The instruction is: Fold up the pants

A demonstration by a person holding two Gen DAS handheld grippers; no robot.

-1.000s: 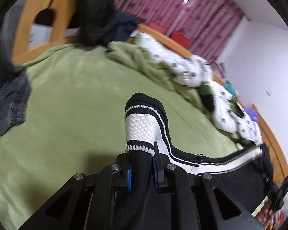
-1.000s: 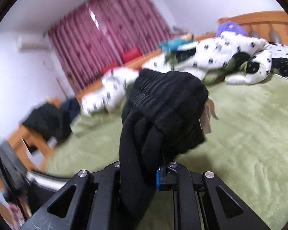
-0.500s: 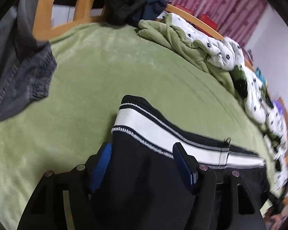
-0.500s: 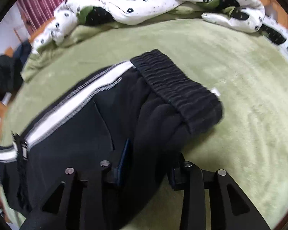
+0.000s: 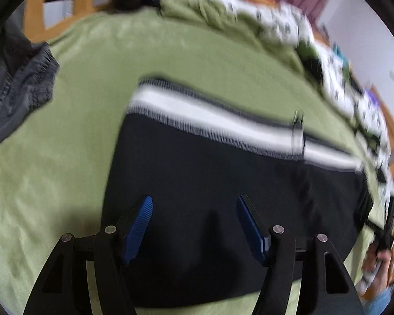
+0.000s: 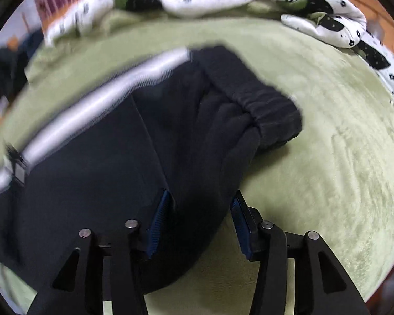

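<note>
Our left gripper (image 5: 193, 225) has its fingers spread apart, gripping nothing; the right gripper (image 6: 198, 223) is opening, cloth loose between its fingers. The pants (image 5: 223, 183) lie on the bed (image 5: 92, 78) beneath both. Bunched fabric near the waistband (image 6: 252, 92) could catch the right fingers and drag.

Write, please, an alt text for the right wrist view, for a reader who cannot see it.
The right gripper hangs over black pants lying on a green bed cover, its jaws opening with a bulge of the fabric between them. A white side stripe runs along the pants; the elastic waistband lies farther ahead.
</note>
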